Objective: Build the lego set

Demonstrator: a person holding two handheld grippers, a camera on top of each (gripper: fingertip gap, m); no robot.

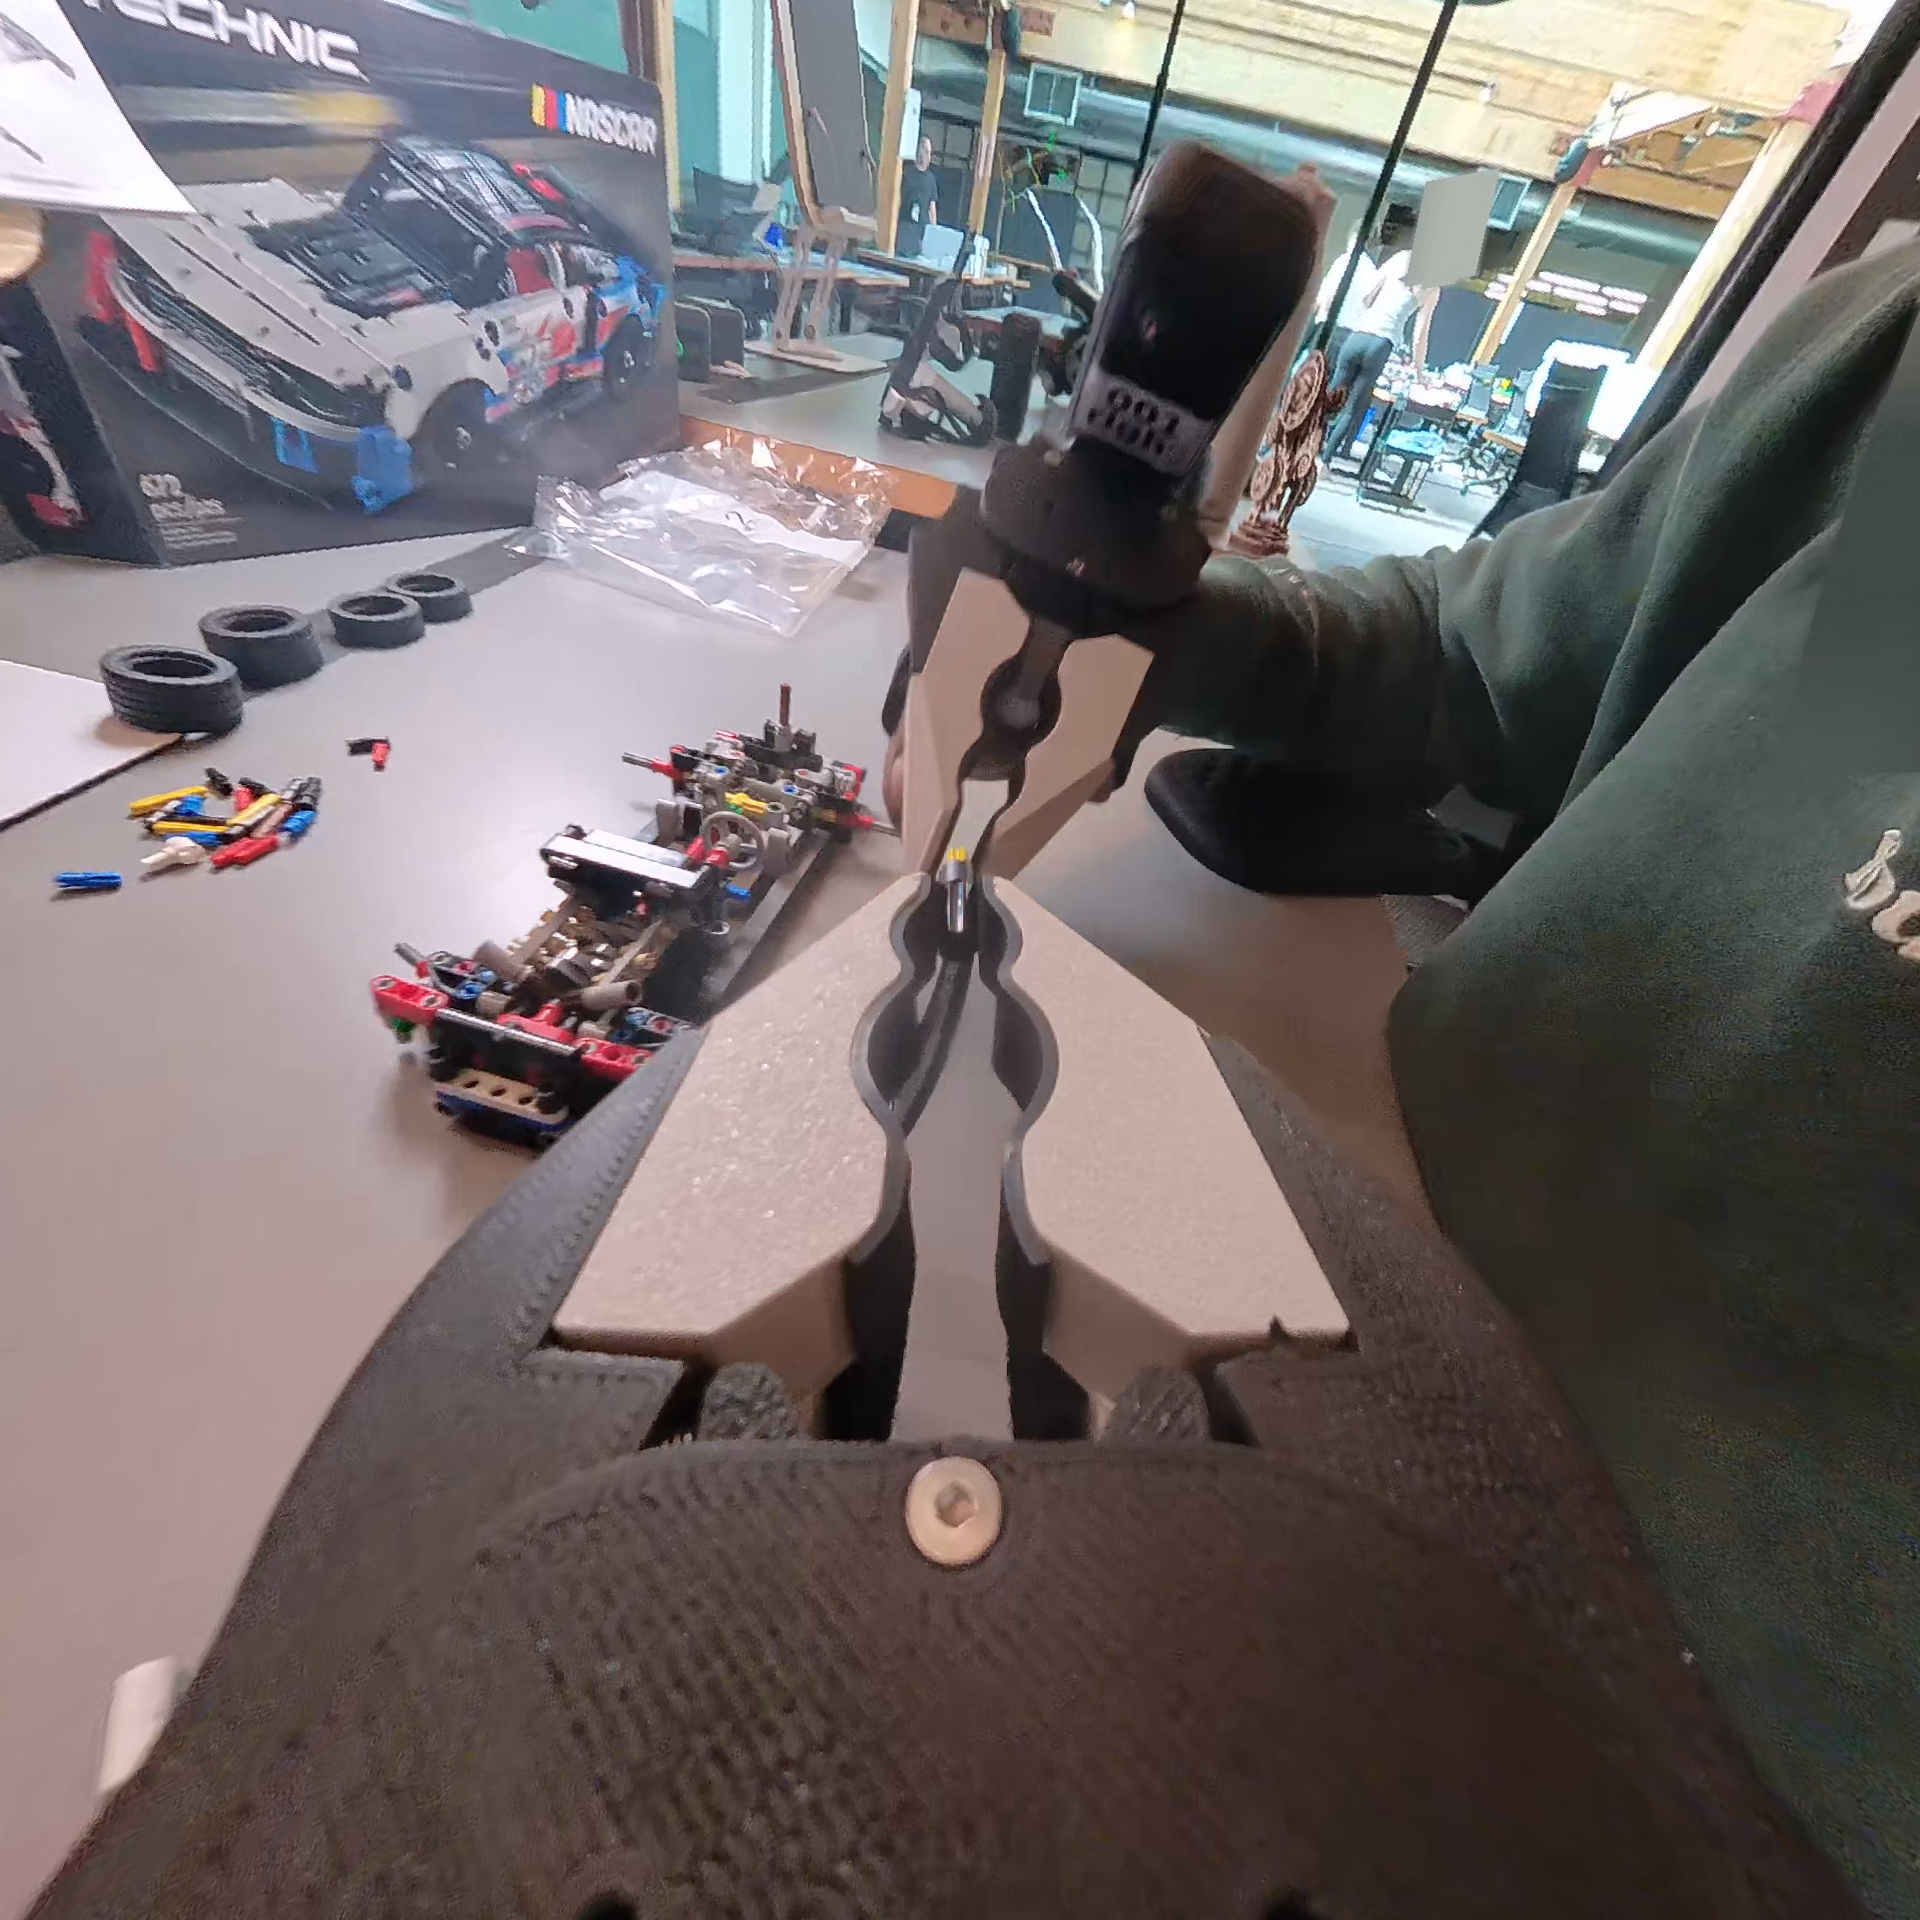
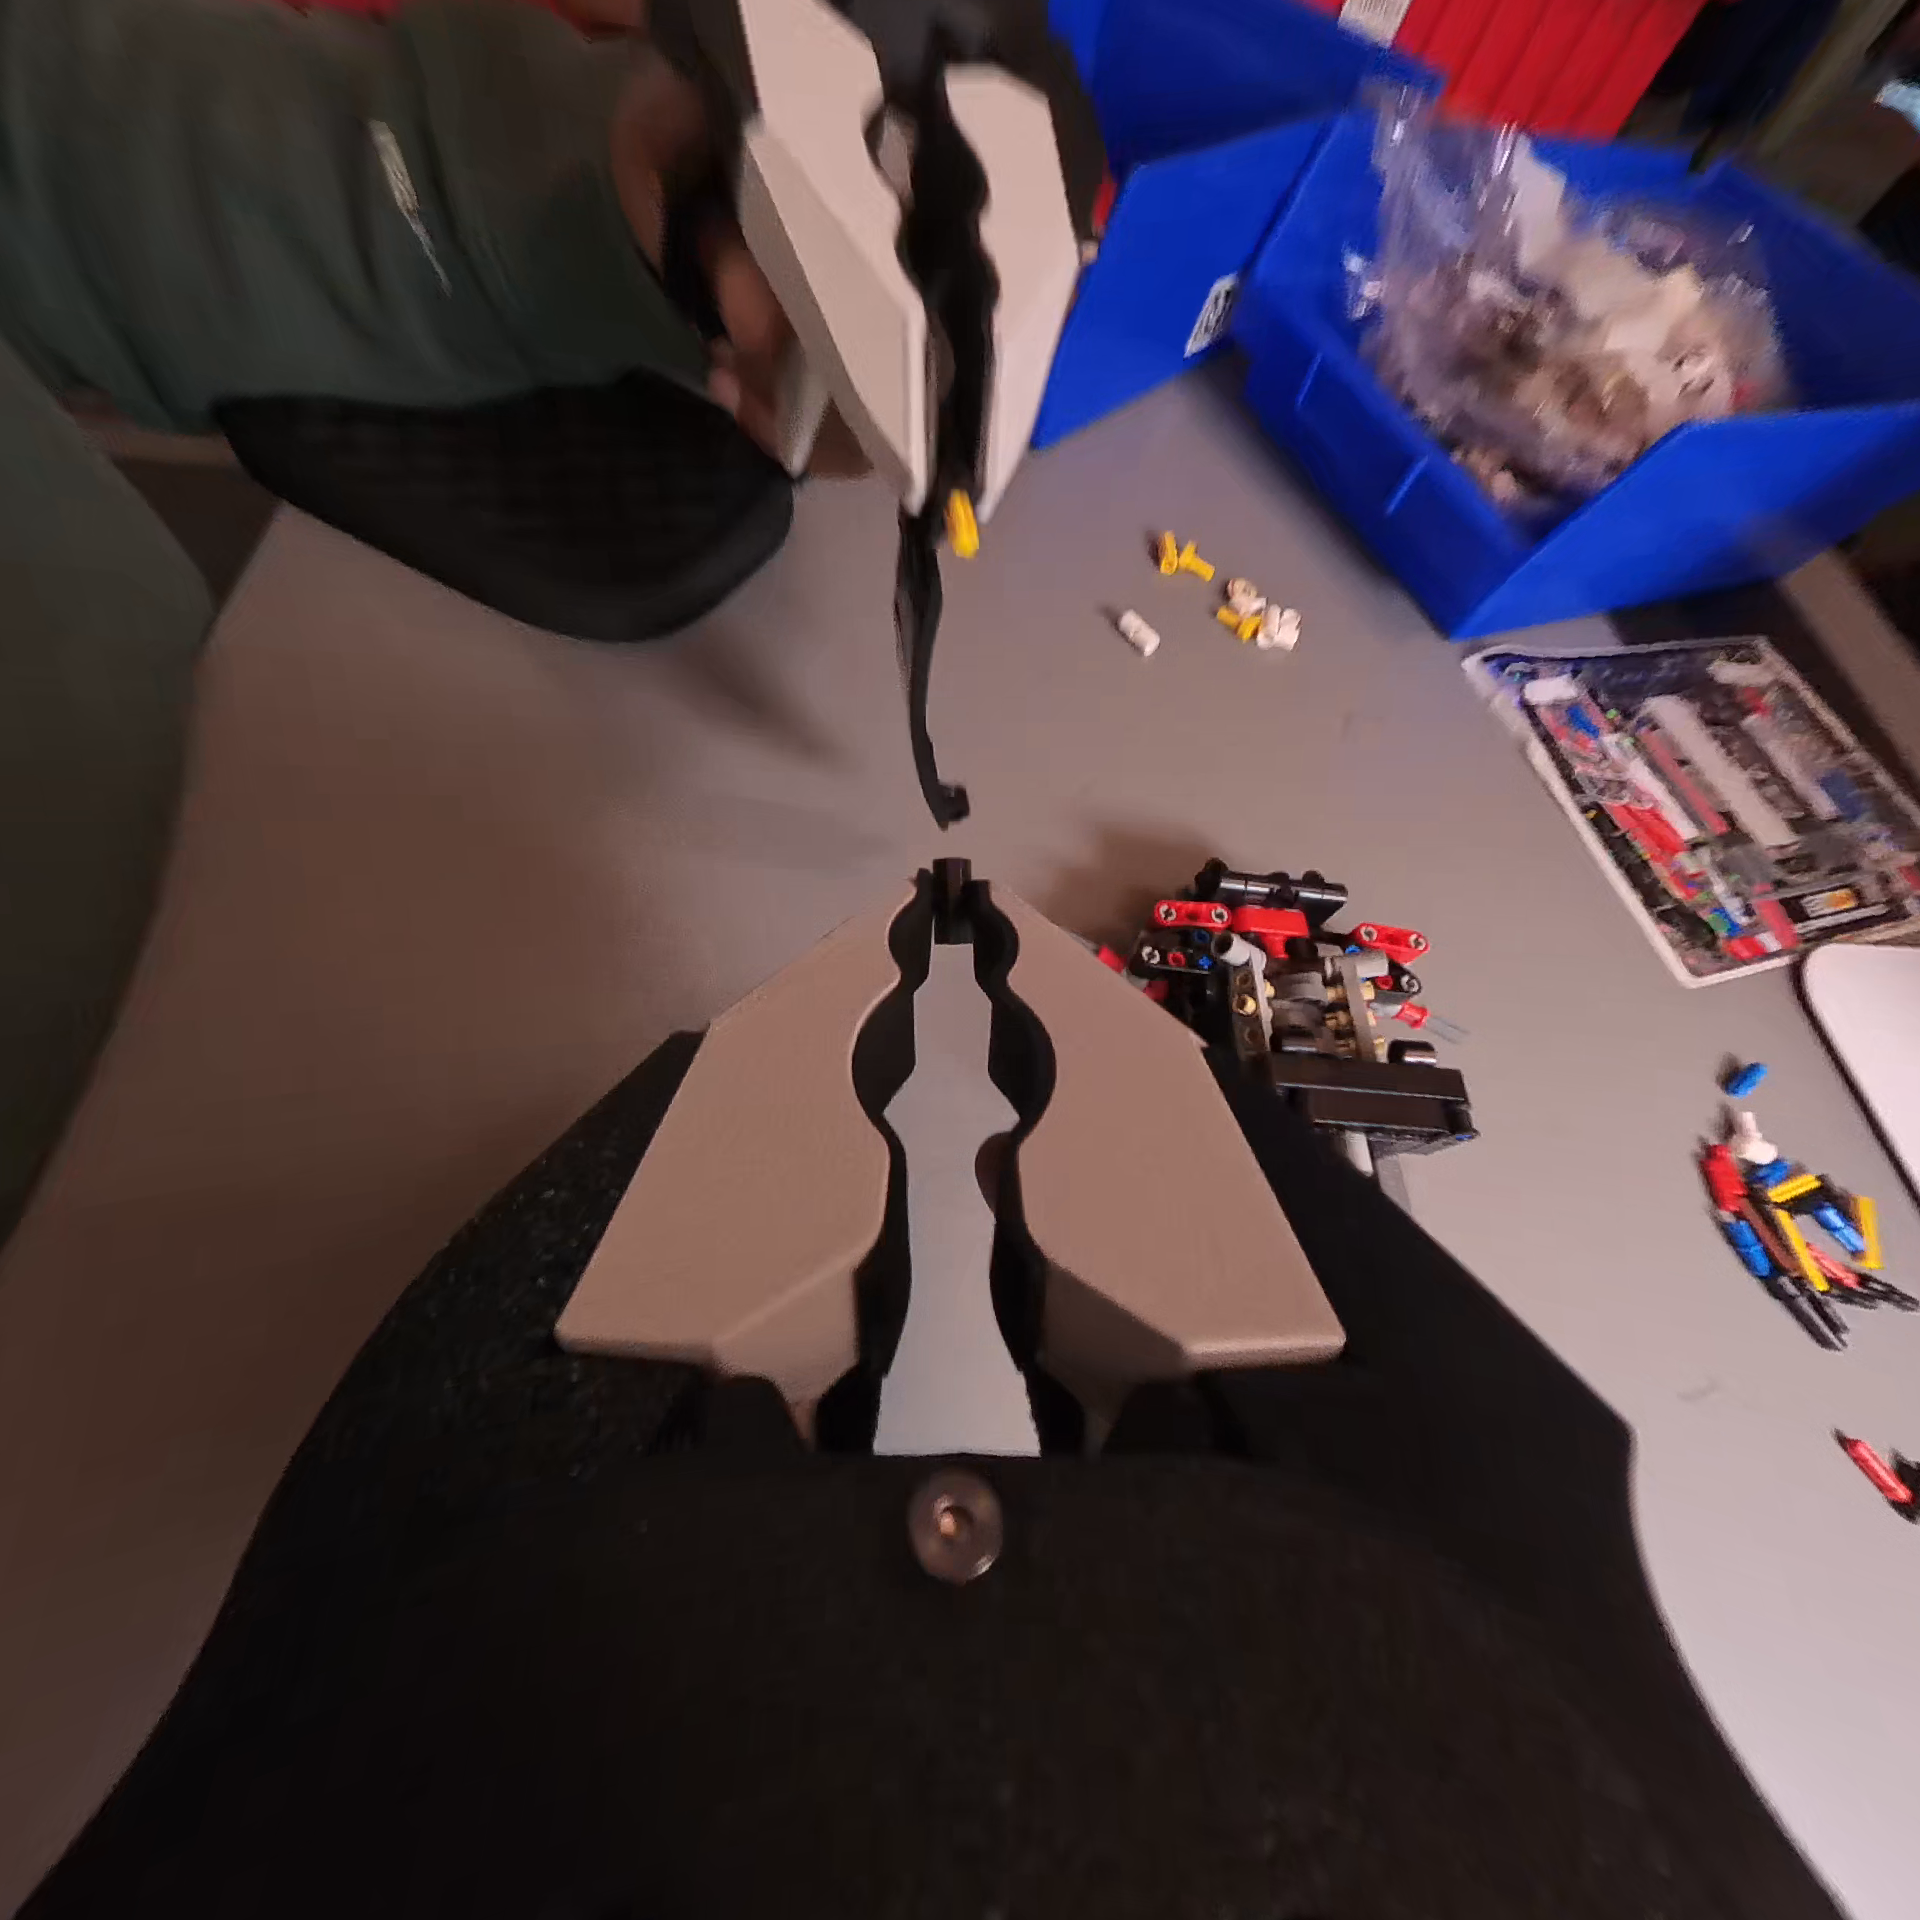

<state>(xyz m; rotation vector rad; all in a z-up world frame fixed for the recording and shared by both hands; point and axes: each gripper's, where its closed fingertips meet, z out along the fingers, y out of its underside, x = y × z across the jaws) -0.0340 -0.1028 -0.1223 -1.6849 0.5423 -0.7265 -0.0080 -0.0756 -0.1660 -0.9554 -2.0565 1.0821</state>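
Observation:
My left gripper (image 1: 956, 894) is shut on a long thin black flexible piece (image 2: 920, 644) with a yellow connector (image 2: 961, 520) at its fingertips. In the right wrist view the left gripper (image 2: 940, 499) points down from the top and the piece hangs out toward my right gripper (image 2: 948, 894). The right gripper is shut on a small black pin (image 2: 948, 899), a short gap below the flexible piece's free end. In the left wrist view the right gripper (image 1: 971, 831) points down, tip to tip with the left. The part-built car chassis (image 1: 623, 935) (image 2: 1299, 987) lies on the grey table beside both.
Several black tyres (image 1: 260, 644), loose coloured pins (image 1: 229, 821) (image 2: 1787, 1216), the set's box (image 1: 364, 260) and an empty plastic bag (image 1: 717, 530) lie left. Blue bins (image 2: 1558, 499) with bagged parts, a booklet (image 2: 1714, 810) and small yellow and white pieces (image 2: 1226, 603) lie right. A green-sleeved arm (image 1: 1558, 623) reaches in. Some 7 cm of space lies between my two pairs of fingers.

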